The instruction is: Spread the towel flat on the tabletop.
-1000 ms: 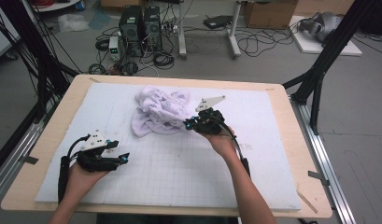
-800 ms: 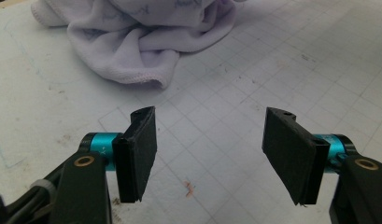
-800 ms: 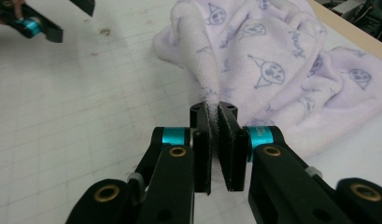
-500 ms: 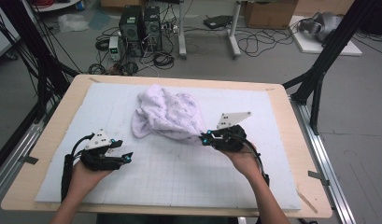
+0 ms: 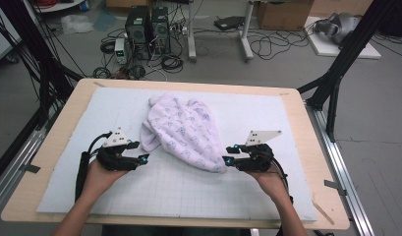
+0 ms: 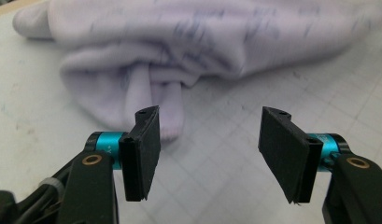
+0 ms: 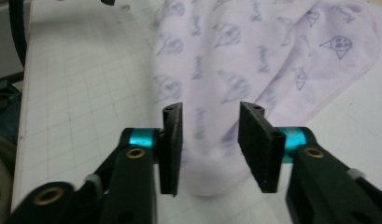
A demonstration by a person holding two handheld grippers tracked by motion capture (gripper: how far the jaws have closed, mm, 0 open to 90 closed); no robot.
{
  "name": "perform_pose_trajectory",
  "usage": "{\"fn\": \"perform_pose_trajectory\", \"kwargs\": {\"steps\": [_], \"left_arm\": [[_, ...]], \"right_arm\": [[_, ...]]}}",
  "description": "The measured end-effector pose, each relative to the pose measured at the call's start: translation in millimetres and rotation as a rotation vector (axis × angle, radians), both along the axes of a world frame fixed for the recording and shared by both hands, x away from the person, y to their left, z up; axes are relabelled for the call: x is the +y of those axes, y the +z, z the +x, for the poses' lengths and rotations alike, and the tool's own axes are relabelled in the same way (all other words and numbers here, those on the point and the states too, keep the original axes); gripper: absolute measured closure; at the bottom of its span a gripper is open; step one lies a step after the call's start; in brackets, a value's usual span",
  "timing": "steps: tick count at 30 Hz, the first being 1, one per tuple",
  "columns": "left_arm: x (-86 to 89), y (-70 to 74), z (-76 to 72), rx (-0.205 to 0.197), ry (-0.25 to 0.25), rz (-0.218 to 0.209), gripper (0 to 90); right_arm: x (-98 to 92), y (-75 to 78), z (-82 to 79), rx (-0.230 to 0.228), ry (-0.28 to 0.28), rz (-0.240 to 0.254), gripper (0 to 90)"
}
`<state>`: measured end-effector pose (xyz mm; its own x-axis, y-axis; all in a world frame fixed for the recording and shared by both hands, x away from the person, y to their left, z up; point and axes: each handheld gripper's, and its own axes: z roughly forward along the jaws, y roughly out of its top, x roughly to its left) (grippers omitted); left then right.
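Pale printed cloth (image 5: 185, 130) crumpled on table (image 5: 306, 123), left claw (image 6: 209, 140) spread beside it, right claw (image 7: 215, 144) spread astride its corner

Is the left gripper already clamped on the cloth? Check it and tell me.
No: the left gripper has its jaws wide apart over bare mat, short of the cloth.

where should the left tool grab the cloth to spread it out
Probably the rolled end of the patterned cloth nearest the left tool, the tube-like fold just ahead of its open jaws. It lies flat on the mat and points toward that tool, so coming in low from the near left side suits it. The right tool already has the cloth's other end between its parted jaws.
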<state>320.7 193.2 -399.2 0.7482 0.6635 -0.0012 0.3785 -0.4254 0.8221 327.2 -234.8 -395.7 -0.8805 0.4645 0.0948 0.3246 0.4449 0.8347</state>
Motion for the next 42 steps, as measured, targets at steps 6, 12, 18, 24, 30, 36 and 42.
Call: {"fn": "perform_pose_trajectory", "kwargs": {"steps": [6,12,18,24,30,36,42], "left_arm": [[-11.4,4.1,21.3,0.013,-0.011,-0.016,39.4],[-13.5,-4.8,50.5,0.041,0.028,-0.006,40.7],[-21.5,-21.7,66.7,0.08,0.024,0.052,50.9],[-30.0,-35.5,70.8,0.079,-0.007,0.126,78.5],[-20.6,-25.0,62.6,0.081,-0.036,0.116,87.4],[-8.9,-11.2,38.3,0.04,-0.059,0.094,87.9],[1.3,-0.3,9.1,0.018,-0.085,0.069,87.9]], "right_arm": [[10.8,-10.5,15.1,0.026,-0.004,0.017,46.0],[27.4,-24.6,29.1,0.04,0.009,-0.028,43.7],[46.6,-39.2,42.5,0.059,0.02,-0.097,49.5],[58.2,-50.4,48.6,0.073,0.05,-0.138,67.5],[54.7,-43.7,46.9,0.079,0.068,-0.117,84.8],[37.4,-26.2,39.3,0.047,0.044,-0.053,85.3],[28.7,-11.2,22.5,0.009,0.049,-0.039,85.4]]}}
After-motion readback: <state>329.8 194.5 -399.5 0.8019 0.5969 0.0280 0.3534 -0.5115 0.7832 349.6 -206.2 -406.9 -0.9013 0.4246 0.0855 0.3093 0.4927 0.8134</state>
